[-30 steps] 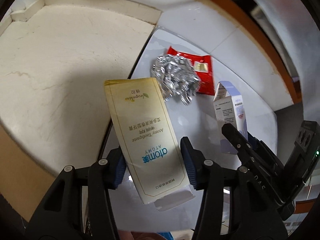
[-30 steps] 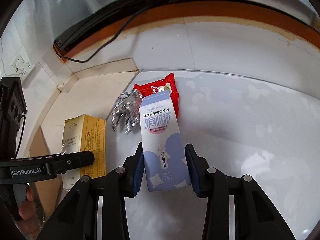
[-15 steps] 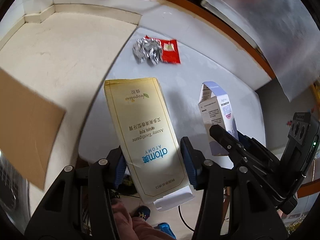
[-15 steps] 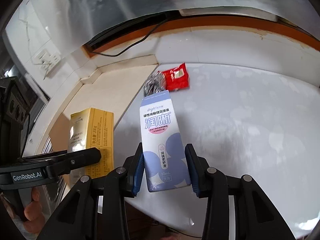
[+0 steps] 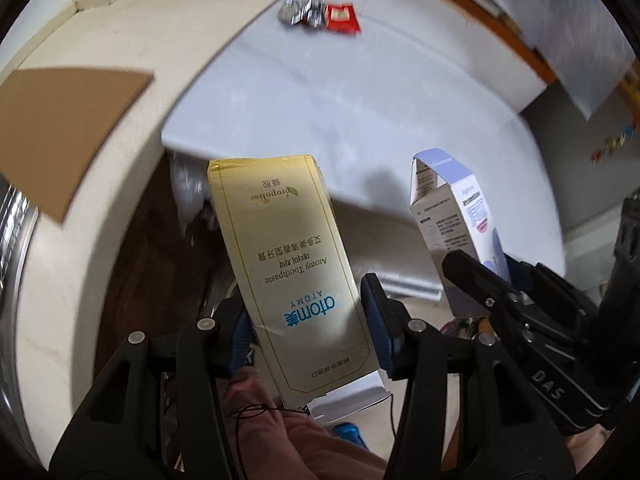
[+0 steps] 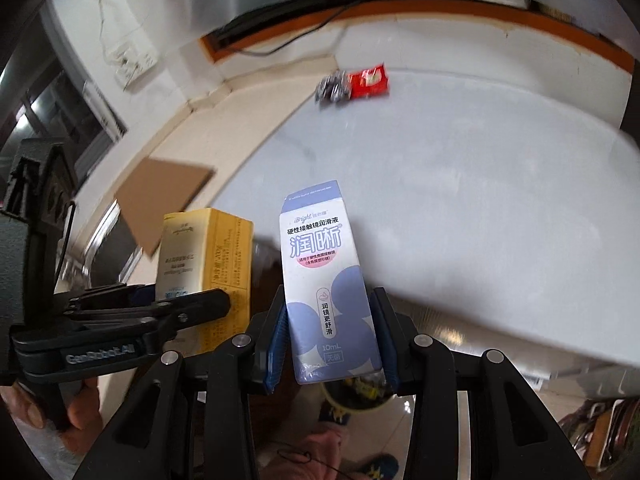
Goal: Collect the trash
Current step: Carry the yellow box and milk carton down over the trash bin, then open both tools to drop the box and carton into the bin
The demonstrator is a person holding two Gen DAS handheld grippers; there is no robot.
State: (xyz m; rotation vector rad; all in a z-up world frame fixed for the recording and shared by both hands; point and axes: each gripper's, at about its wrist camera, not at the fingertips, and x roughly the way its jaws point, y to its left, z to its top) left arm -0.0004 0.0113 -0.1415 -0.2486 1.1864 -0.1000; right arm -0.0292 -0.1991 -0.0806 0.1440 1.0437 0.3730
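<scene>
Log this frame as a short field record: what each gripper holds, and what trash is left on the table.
left gripper: shut on yellow toothpaste box
right gripper: shut on blue-and-white lens solution carton
left on table: crumpled foil touching red wrapper, near the far edge
table: white top
below the right gripper: container with scraps, partly hidden

I read this as a home: a glossy white worktop (image 6: 500,184) against a white wall with an orange-brown wooden window sill (image 6: 460,12), a wall socket (image 6: 134,62) left of it, tiled floor below.
</scene>
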